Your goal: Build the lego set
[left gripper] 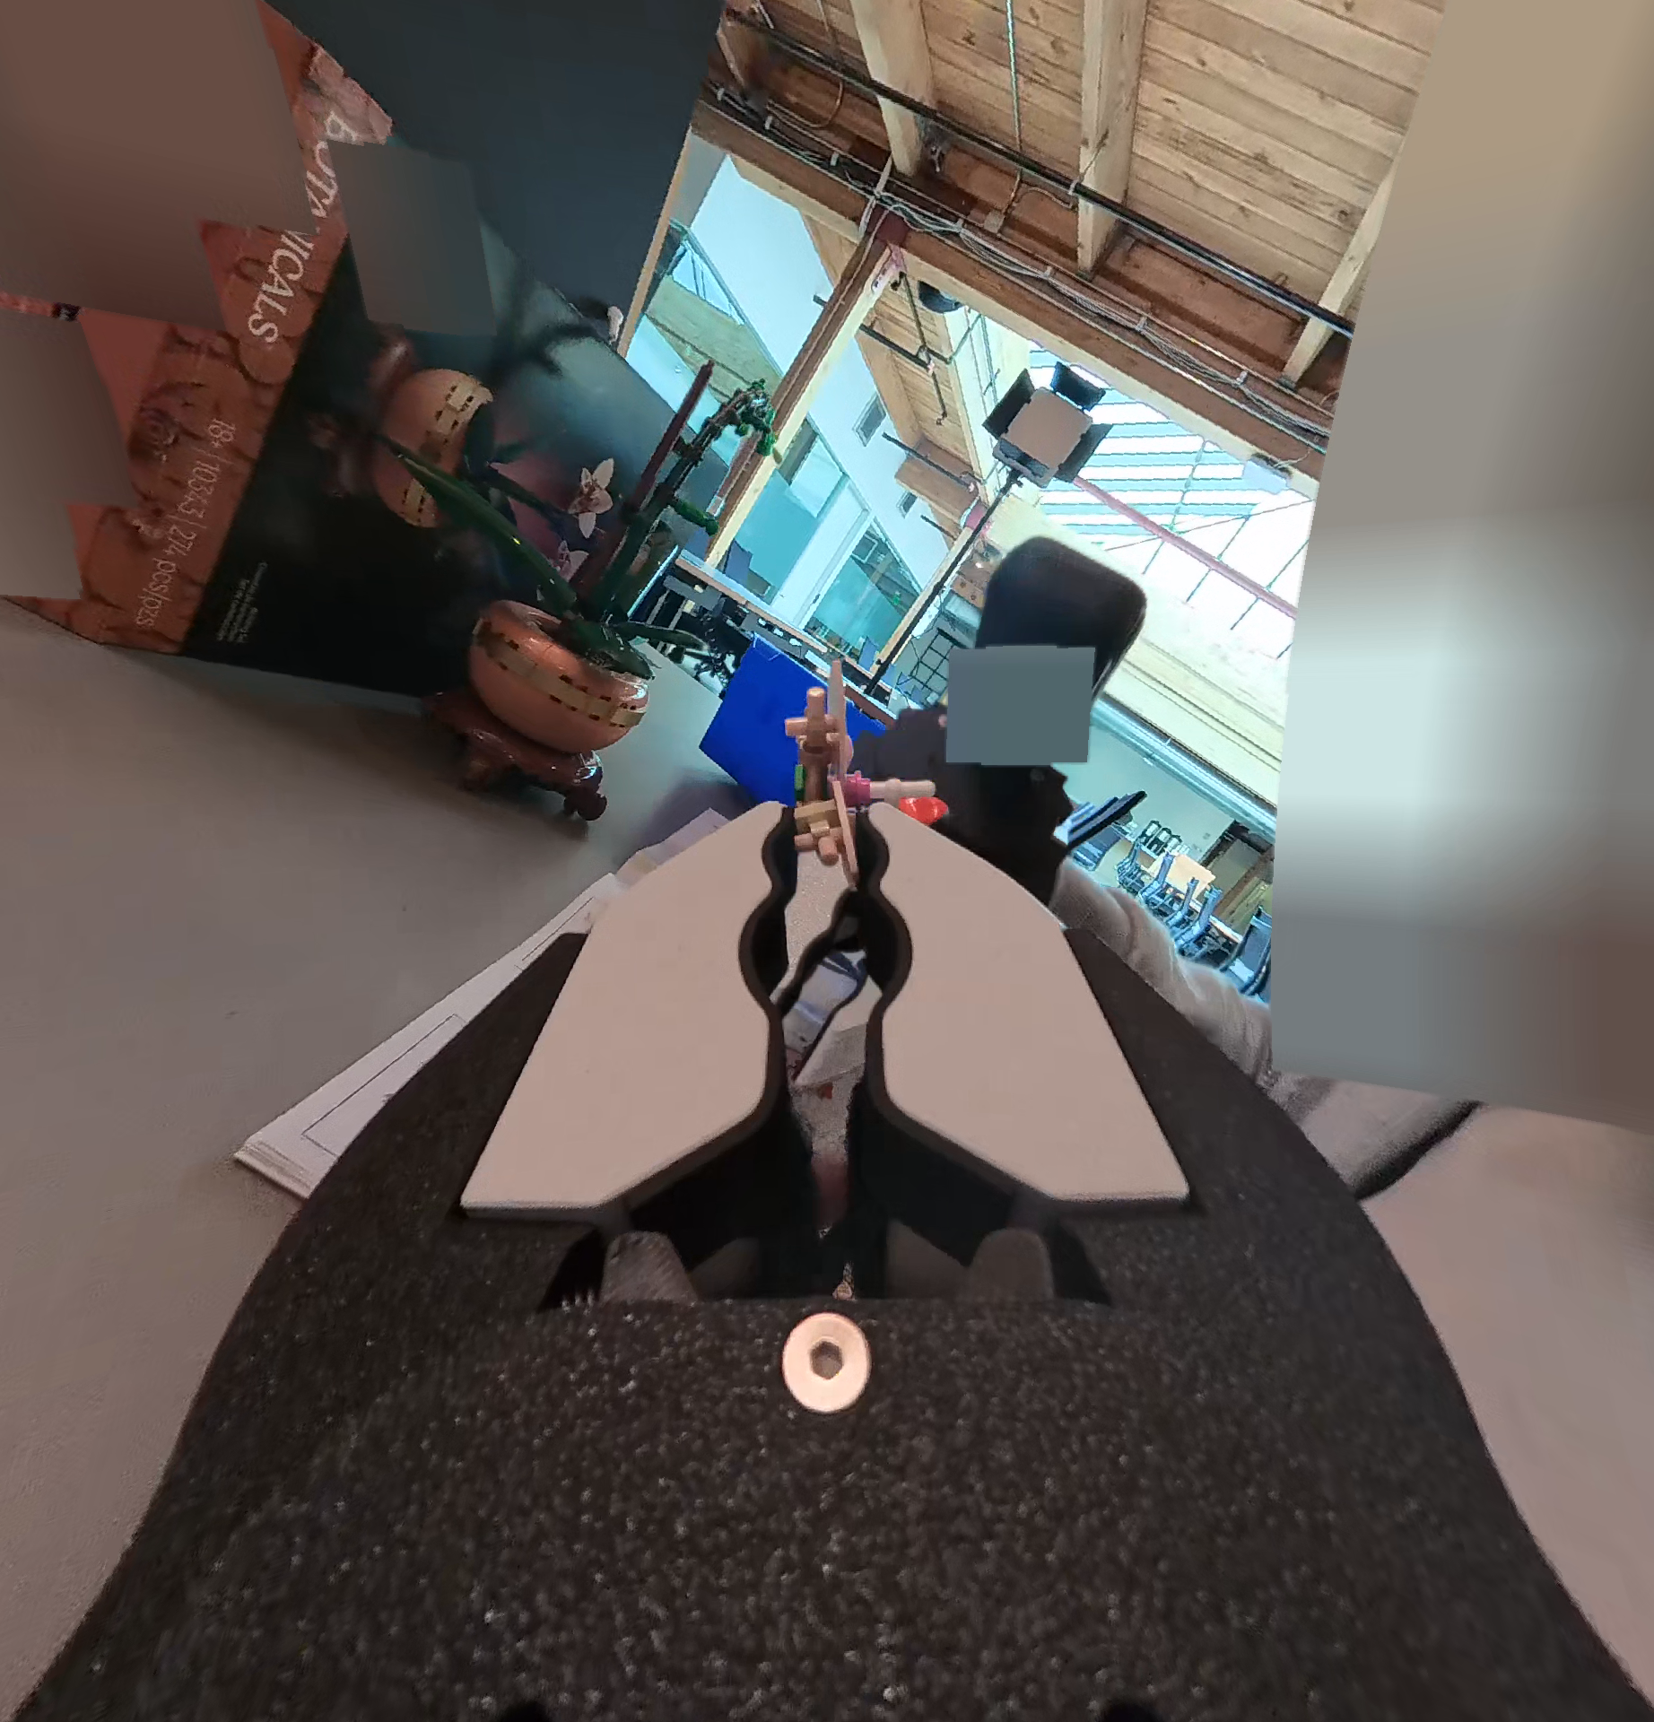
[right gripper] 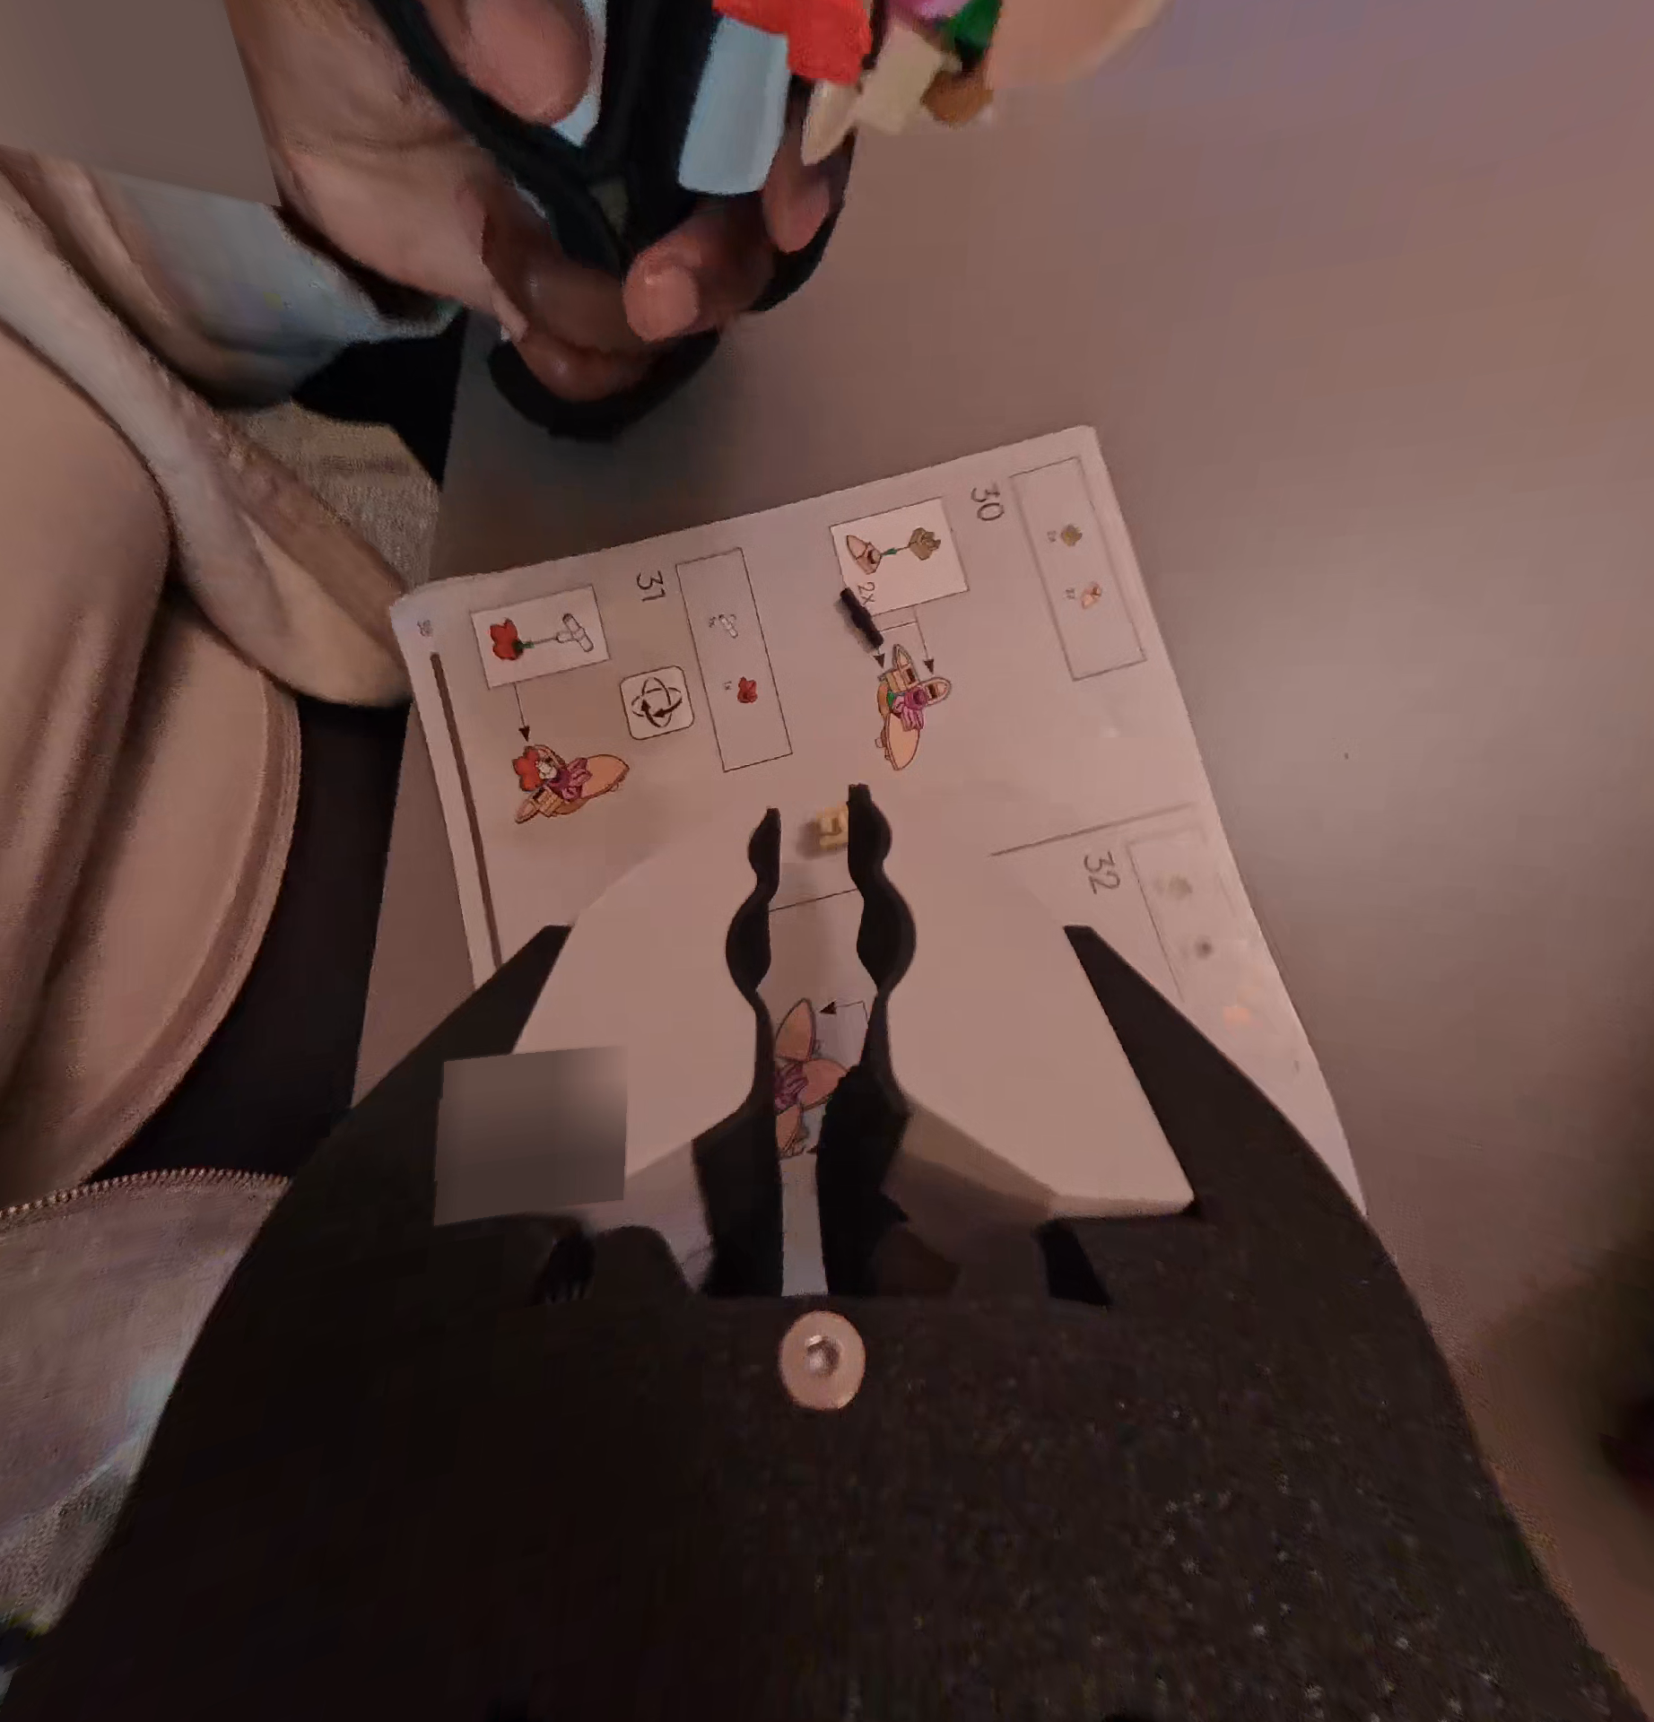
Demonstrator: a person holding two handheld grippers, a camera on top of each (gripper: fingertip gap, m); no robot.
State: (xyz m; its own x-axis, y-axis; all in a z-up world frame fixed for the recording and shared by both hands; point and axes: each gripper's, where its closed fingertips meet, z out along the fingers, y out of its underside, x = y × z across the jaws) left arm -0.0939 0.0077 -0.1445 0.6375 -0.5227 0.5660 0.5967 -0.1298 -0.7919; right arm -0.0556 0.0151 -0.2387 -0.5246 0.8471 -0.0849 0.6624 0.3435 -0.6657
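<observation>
My left gripper (left gripper: 828,825) is raised off the table and shut on a small lego flower assembly (left gripper: 825,792) of tan, pink and red parts that sticks out past the tips. The same assembly shows blurred at the top of the right wrist view (right gripper: 898,65), beside the hand (right gripper: 618,233) that holds that gripper. My right gripper (right gripper: 812,811) points down at the instruction page (right gripper: 1038,764), with its jaws a little apart. A small tan brick (right gripper: 831,827) lies on the page between the tips, next to the right one. A small black pin (right gripper: 861,620) lies on the page farther on.
A built lego orchid in a pink pot (left gripper: 553,671) stands on the grey table (left gripper: 152,885) by the set's box (left gripper: 245,447). A blue bin (left gripper: 758,717) and a seated person are behind. Paper sheets (left gripper: 413,1053) lie under the left gripper. A beige sleeve (right gripper: 106,745) is at left.
</observation>
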